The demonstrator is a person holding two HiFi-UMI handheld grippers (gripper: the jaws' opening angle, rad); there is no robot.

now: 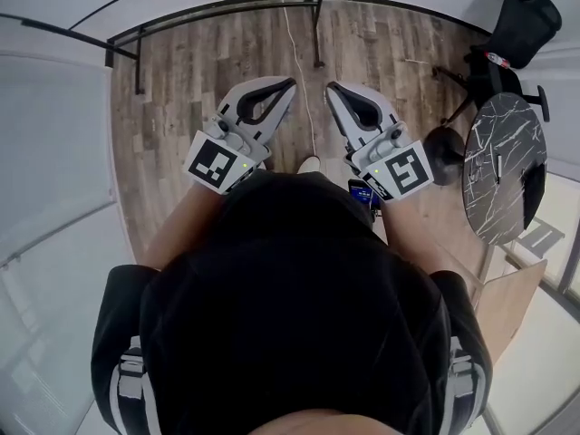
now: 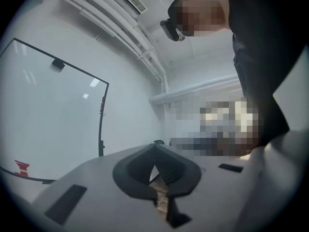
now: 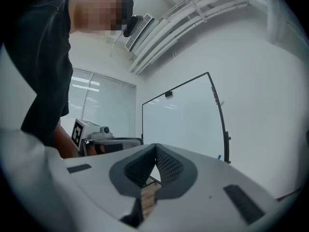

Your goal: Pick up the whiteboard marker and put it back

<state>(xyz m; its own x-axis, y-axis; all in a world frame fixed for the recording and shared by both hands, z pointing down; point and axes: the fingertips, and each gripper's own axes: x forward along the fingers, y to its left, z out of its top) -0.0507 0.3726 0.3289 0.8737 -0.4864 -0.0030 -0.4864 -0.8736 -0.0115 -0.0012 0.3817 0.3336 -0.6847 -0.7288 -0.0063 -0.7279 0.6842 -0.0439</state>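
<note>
No whiteboard marker shows in any view. In the head view I hold both grippers side by side at waist height above the wooden floor (image 1: pixel 199 80). My left gripper (image 1: pixel 291 83) is shut, tips touching, with nothing in it. My right gripper (image 1: pixel 330 87) is also shut and empty. In the left gripper view the left gripper (image 2: pixel 154 147) points level, with a black-framed whiteboard (image 2: pixel 53 115) off to its left. In the right gripper view the right gripper (image 3: pixel 155 146) points level towards a whiteboard (image 3: pixel 183 120); a small blue thing (image 3: pixel 218 157) sits at the board's lower right edge.
A round dark marble table (image 1: pixel 505 166) stands at the right, with a black office chair (image 1: pixel 524 24) behind it. A thin cable (image 1: pixel 302 71) runs across the floor between black stand legs (image 1: pixel 317 25). A pale panel (image 1: pixel 50 161) borders the floor on the left.
</note>
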